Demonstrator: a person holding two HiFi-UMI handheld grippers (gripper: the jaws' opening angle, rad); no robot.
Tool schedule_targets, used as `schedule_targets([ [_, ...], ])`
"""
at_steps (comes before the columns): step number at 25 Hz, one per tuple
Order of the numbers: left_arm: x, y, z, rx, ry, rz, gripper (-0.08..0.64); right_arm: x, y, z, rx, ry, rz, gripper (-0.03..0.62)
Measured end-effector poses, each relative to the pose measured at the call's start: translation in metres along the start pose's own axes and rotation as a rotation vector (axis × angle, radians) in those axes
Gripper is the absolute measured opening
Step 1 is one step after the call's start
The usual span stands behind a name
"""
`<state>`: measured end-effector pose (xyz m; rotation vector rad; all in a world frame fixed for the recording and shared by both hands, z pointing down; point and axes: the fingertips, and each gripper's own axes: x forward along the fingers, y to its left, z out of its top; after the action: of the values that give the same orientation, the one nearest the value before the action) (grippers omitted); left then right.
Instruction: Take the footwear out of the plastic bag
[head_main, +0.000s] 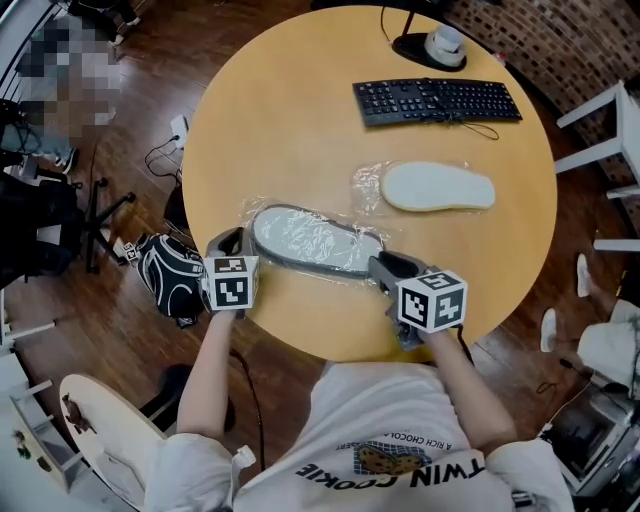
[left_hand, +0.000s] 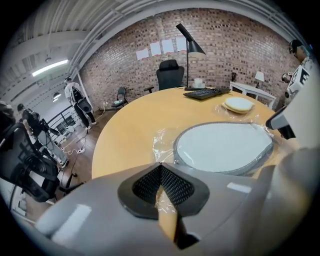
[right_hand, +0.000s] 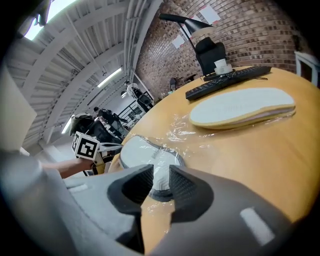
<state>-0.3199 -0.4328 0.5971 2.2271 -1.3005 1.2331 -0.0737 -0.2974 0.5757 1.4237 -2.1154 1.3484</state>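
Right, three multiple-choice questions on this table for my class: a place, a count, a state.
1. Where does the keyboard lie? A) far side of the table B) on the floor C) in a bag
2. How many slippers are on the table? A) one B) two C) four
3. The right gripper has its jaws: A) apart B) clamped on the keyboard C) hidden
Answers: A, beyond both slippers; B, one grey-rimmed, one cream; A, a gap shows between them.

A grey-rimmed slipper (head_main: 312, 242), pale sole up, lies in a clear plastic bag (head_main: 248, 213) by the desk's (head_main: 300, 130) near edge. A cream slipper (head_main: 438, 187) lies flat toward its right edge.
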Motion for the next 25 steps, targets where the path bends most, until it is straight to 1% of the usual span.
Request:
schedule_targets([
  [6,0.009,-0.002,-0.006,0.051,0.014,-0.003,0.006,-0.002,-0.008,-0.003,0.068,-0.015,0.000,0.098],
  [11,0.010,-0.002,-0.012,0.055,0.041,0.004,0.006,-0.003,-0.013,-0.005,0.129,-0.025,0.027,0.140],
  [15,0.008,-0.006,-0.012,0.060,0.053,-0.009,0.006,-0.008,-0.017,-0.006,0.199,-0.032,0.044,0.150],
  [21,0.010,-0.005,-0.012,0.062,0.042,-0.014,0.006,-0.003,-0.030,-0.020,0.265,0.037,0.023,0.155],
  [25,0.011,-0.007,-0.010,0.061,0.033,-0.010,0.006,0.001,-0.029,-0.023,0.281,0.070,0.056,0.155],
])
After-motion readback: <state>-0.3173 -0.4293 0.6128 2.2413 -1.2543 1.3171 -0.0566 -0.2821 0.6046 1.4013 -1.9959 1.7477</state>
